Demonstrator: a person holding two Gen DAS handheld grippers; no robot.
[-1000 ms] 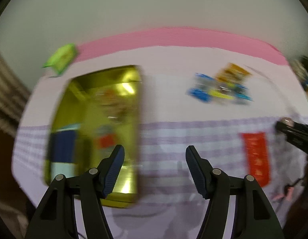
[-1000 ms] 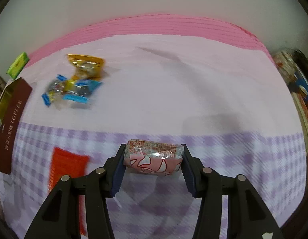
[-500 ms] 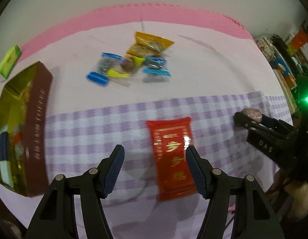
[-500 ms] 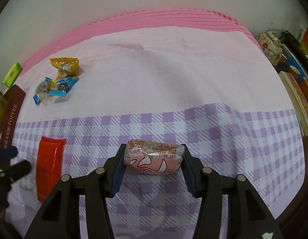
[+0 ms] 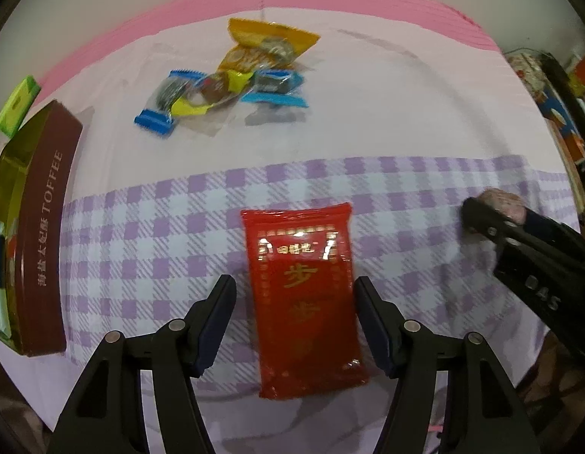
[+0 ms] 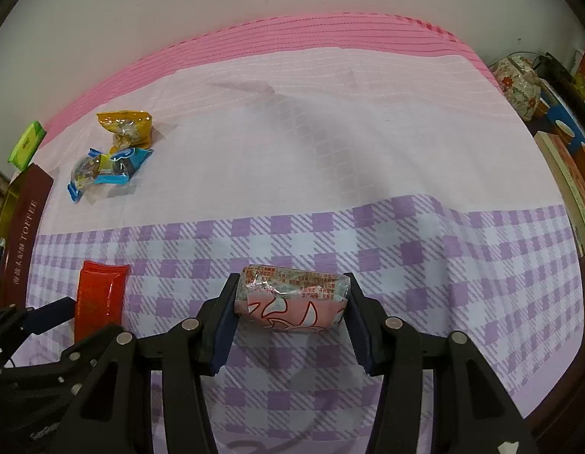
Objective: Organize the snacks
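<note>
Two grippers are at work over a cloth (image 6: 330, 143) that is pale pink at the far side and purple-checked nearer the cameras. The left gripper (image 5: 294, 316) points steeply down with its jaws standing apart, and a flat red packet (image 5: 303, 295) lies on the checked part directly between and just beyond its fingers; neither pad presses on the wrapper, though a narrow gap shows on each side. From the right wrist view the same red packet (image 6: 99, 295) sits at the lower left, with the left gripper's dark fingers (image 6: 50, 314) just beside it.

The right gripper (image 6: 290, 302) is clamped on a pink-and-white wrapped snack (image 6: 290, 299), held crosswise with one pad at each end, above the checked cloth. In the left wrist view that gripper (image 5: 493, 215) shows at the right edge, the snack's end peeking past its tip.

Farther off on the pale pink area lies a small heap of candies (image 5: 220, 94) in blue and yellow wrappers, touching a yellow-orange packet (image 5: 262, 49). At the left edge stands a brown toffee box (image 5: 42, 227) with a gold lining, some packets inside it. A green packet (image 5: 16, 106) lies just beyond the box
</note>
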